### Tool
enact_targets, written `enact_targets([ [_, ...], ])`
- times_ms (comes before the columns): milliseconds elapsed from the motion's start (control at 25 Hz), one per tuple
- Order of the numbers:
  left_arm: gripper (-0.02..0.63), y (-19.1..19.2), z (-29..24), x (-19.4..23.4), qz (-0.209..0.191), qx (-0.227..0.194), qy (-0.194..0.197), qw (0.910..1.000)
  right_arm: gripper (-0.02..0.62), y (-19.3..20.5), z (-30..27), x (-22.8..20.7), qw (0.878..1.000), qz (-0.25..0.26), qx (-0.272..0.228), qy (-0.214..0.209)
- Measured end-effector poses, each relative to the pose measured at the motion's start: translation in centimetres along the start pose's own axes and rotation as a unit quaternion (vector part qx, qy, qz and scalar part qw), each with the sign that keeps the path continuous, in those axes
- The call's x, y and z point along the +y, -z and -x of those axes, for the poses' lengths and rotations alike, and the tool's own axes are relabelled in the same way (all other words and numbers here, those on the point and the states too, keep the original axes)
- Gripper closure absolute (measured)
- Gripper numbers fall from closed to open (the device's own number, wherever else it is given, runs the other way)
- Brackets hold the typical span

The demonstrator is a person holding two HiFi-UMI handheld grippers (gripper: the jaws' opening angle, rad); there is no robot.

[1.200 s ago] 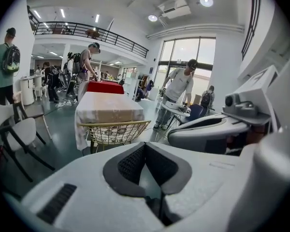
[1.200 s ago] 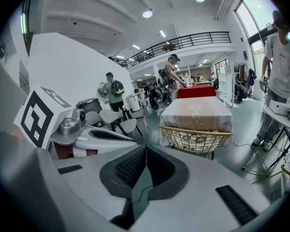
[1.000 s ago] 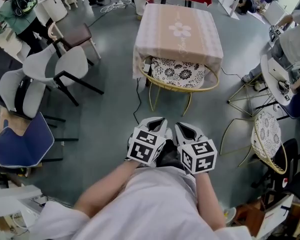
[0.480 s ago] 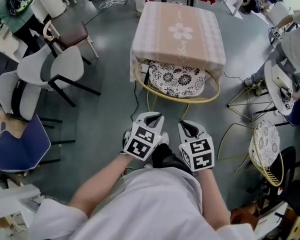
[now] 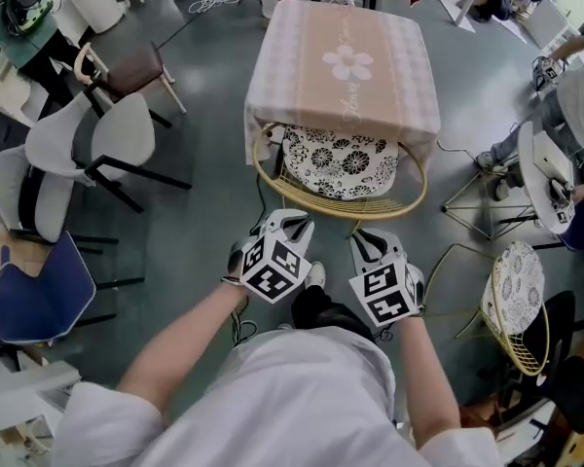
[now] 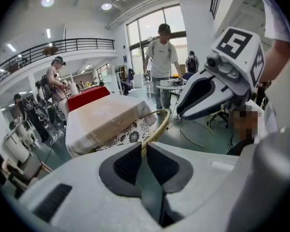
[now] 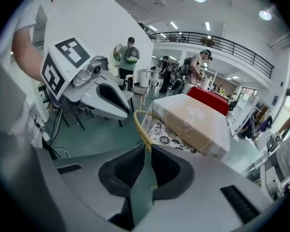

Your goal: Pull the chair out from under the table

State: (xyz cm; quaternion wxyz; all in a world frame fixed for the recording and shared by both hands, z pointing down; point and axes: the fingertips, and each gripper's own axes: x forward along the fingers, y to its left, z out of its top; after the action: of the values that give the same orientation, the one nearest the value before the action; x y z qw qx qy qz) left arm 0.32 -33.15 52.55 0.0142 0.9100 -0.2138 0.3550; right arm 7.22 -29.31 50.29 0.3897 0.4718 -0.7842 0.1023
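The chair (image 5: 273, 178) has a yellow rattan rim and a black-and-white floral cushion (image 5: 341, 159). It is tucked under the table (image 5: 341, 61), which is draped in a pink cloth with a flower print. My left gripper (image 5: 290, 220) points at the near left part of the rim, just short of it. Its jaws are opening to a narrow slit with nothing between them, and the rim (image 6: 159, 122) shows just past the left gripper (image 6: 141, 146). My right gripper (image 5: 368, 236) hangs near the rim's near right side. The right gripper (image 7: 146, 149) also shows a narrow gap, and the rim (image 7: 141, 127) lies beyond its tips.
Grey shell chairs (image 5: 97, 144) and a blue chair (image 5: 39, 285) stand at the left. A second rattan chair (image 5: 514, 300) stands at the right. A black cable (image 5: 265, 197) trails on the floor by the table's left leg. People (image 6: 160, 57) stand farther back.
Both grippers have moved forward and down toward the chair's rim and have rolled outward. The chair and table now look nearer in the head view.
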Motion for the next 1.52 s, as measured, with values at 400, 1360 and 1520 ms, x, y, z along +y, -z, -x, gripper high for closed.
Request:
enact_targets([
  [400, 0.498, 0.7, -3.9, 0.5, -0.148, 0.056, 0.045, 0.9864, 0.550, 2.5, -3.3, -1.9, 0.986, 0.157, 0.055, -0.025],
  [1360, 0.532, 4.1, -8.9, 1.4, -0.355, 0.174, 0.078, 0.9151, 0.546, 5.8, -9.2, -2.7, 0.932, 0.334, 0.103, -0.099],
  [1520, 0.537, 4.1, -9.1, 1.4, -0.363, 0.182, 0.074, 0.9107, 0.549, 5.9, -9.2, -2.7, 0.930, 0.338, 0.109, -0.096],
])
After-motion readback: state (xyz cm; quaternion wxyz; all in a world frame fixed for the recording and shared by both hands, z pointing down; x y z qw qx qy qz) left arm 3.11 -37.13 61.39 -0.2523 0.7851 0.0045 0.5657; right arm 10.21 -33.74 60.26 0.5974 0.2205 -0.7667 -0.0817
